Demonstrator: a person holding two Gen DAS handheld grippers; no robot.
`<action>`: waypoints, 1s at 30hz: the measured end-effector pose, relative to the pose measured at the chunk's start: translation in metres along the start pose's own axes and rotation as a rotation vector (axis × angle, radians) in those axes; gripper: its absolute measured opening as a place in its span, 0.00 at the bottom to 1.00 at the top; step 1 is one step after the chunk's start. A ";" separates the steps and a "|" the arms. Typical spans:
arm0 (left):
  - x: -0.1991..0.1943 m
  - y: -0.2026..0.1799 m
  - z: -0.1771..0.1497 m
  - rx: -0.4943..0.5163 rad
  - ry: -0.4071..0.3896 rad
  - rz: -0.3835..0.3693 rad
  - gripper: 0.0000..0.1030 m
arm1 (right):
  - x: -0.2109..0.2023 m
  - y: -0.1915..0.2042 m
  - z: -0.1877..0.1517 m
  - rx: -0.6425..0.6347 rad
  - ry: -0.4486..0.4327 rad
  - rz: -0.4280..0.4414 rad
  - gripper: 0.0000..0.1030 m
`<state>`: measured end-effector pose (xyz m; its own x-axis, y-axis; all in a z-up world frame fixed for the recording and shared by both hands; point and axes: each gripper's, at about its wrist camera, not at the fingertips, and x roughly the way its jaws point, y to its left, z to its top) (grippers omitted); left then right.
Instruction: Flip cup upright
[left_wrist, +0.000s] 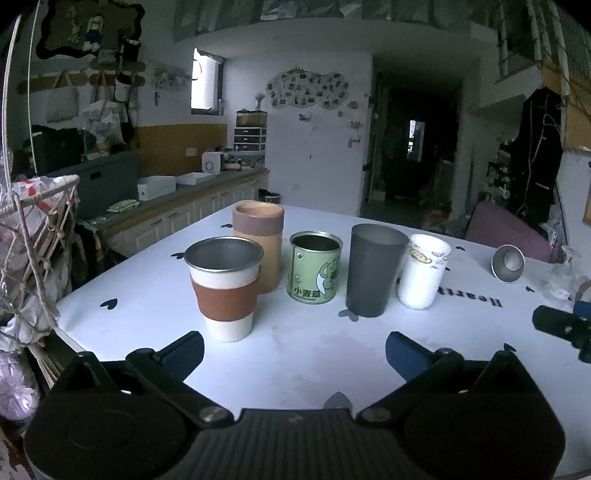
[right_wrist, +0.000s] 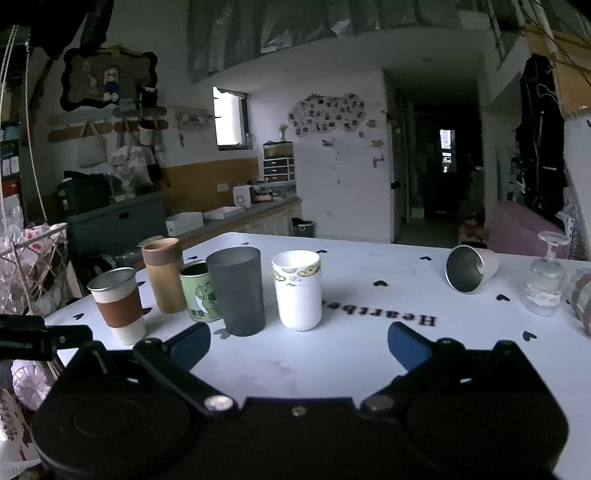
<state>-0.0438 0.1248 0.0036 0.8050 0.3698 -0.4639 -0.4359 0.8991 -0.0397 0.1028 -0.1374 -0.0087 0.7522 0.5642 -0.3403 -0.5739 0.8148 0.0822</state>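
Both grippers hover low over white table (right_wrist: 351, 362), nothing held: left gripper (left_wrist: 294, 347) jaws spread wide, empty; right gripper (right_wrist: 299, 343) same, wide & empty. Target = tipped metal cup (right_wrist: 470, 268), lying on its side far right of table, mouth facing cam/left, well apart from the upright row: sleeved cup (right_wrist: 117, 304), tan tumbler (right_wrist: 164, 278), green tin (right_wrist: 199, 295), grey tumbler (right_wrist: 238, 290), white cup (right_wrist: 297, 288). In left view the tipped cup (left_wrist: 508, 263) sits at far right, small. Step in hand, my read: approach w/ right gripper, it's nearer. To do well: come in from right-front, close on wall near rim, w/ one finger inside the mouth, one outside, then rotate wrist so base goes down; set down before release. Round body prob rolls if nudged, so close w/o pushing. Keep clear of inverted stem glass (right_wrist: 546, 275) just beside it on the right. Hard to see: cup's contact line w/ table in shadow; obj at right frame edge (right_wrist: 583, 302) cut off, can't ID; dim light, cup's base hidden in right view.
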 end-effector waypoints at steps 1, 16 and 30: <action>-0.001 0.000 0.001 0.002 -0.004 -0.002 1.00 | 0.000 0.000 0.000 0.000 0.003 -0.002 1.00; -0.003 -0.005 0.001 0.014 -0.010 -0.017 1.00 | 0.001 0.001 -0.001 -0.001 0.021 -0.011 1.00; -0.002 -0.007 0.001 0.014 -0.010 -0.018 1.00 | 0.001 0.001 -0.002 -0.004 0.024 -0.012 1.00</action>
<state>-0.0424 0.1178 0.0055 0.8166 0.3561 -0.4543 -0.4158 0.9088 -0.0350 0.1021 -0.1367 -0.0109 0.7512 0.5508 -0.3637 -0.5660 0.8211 0.0743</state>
